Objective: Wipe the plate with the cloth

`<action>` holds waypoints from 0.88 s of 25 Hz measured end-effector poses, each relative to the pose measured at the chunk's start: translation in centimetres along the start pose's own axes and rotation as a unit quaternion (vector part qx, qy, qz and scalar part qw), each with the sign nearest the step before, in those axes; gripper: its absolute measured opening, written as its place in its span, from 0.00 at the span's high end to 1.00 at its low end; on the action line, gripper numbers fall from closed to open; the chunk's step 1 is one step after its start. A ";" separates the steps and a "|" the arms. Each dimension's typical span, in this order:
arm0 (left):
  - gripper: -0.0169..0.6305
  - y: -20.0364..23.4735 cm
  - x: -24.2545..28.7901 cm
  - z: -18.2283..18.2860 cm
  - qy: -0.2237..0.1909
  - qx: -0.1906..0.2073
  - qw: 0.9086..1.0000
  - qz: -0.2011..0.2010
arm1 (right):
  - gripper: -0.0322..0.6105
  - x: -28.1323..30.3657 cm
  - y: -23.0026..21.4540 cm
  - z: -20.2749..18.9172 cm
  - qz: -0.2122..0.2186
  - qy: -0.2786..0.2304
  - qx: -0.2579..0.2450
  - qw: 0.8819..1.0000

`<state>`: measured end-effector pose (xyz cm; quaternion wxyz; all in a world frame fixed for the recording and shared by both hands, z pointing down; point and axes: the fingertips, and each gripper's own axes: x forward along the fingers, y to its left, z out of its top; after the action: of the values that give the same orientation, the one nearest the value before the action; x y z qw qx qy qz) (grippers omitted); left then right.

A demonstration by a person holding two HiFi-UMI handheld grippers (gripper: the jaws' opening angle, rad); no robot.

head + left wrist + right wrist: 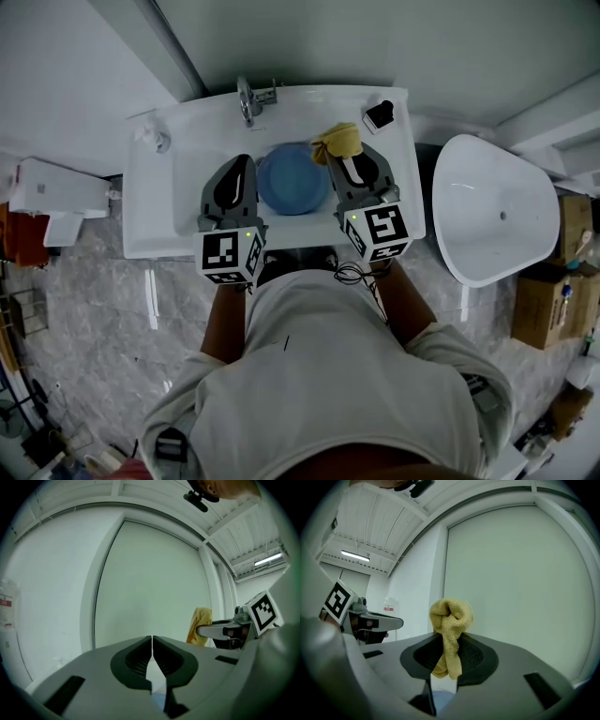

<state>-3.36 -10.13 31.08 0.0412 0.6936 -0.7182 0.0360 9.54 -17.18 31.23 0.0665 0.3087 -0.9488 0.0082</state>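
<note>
Blue plate (291, 178) lying in white sink (150, 211), between grippers. Right gripper (449, 656) clenching yellow cloth (450, 620) just beside plate's edge. Left gripper (152, 645) pressing jaws together, gripping nothing.

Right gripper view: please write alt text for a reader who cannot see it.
The right gripper has its tongs shut on a bunched yellow cloth that sticks up between them. Behind is a pale wall, and the left gripper shows at the left.
</note>
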 end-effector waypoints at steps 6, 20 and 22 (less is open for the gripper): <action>0.94 1.0 -0.4 0.4 -0.001 0.006 1.000 -0.001 | 0.82 0.4 0.9 0.8 -0.006 -0.004 -0.012 1.000; 0.94 0.2 0.0 0.1 0.003 0.009 1.000 -0.018 | 0.82 -0.5 0.2 1.0 -0.025 0.002 -0.017 1.000; 0.94 0.1 0.2 0.1 0.003 0.009 1.000 -0.019 | 0.82 -0.5 0.1 1.0 -0.025 0.001 -0.018 1.000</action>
<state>-3.52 -10.34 31.00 0.0375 0.7076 -0.7043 0.0435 9.73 -16.85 30.16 0.0734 0.3314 -0.9406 -0.0102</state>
